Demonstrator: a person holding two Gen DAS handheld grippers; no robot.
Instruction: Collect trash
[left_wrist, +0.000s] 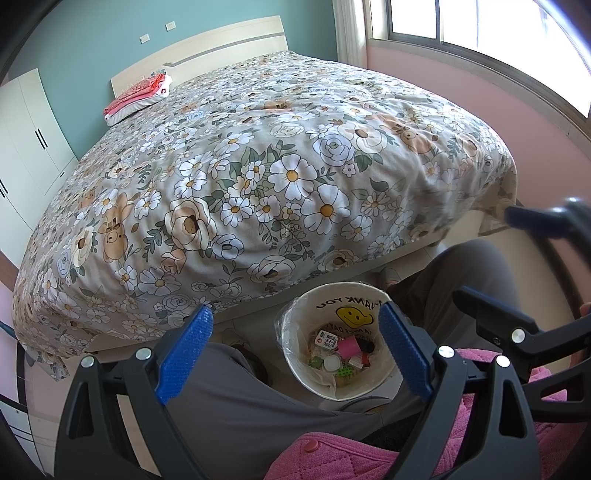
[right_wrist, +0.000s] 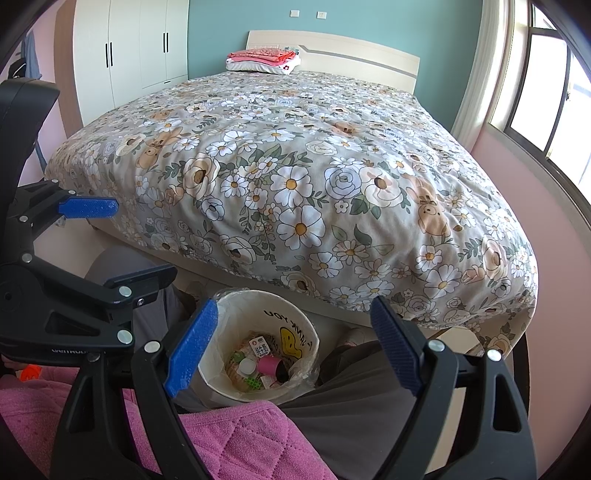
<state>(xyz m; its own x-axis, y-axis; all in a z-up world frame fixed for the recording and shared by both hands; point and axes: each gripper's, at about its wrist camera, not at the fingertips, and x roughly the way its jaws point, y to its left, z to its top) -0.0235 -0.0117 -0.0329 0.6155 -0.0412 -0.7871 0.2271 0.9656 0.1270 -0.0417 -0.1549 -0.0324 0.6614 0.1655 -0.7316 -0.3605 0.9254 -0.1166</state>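
A white trash bin lined with a clear bag stands on the floor at the foot of the bed, between my legs; it also shows in the right wrist view. It holds several pieces of trash, among them a pink roll and small cartons. My left gripper is open and empty, held above the bin. My right gripper is open and empty, also above the bin. The left gripper's blue fingers show at the left of the right wrist view.
A bed with a floral cover fills the space ahead. Folded red and pink cloths lie on a pillow by the headboard. A white wardrobe stands at the left, a window at the right. My grey trousers and pink quilted garment are below.
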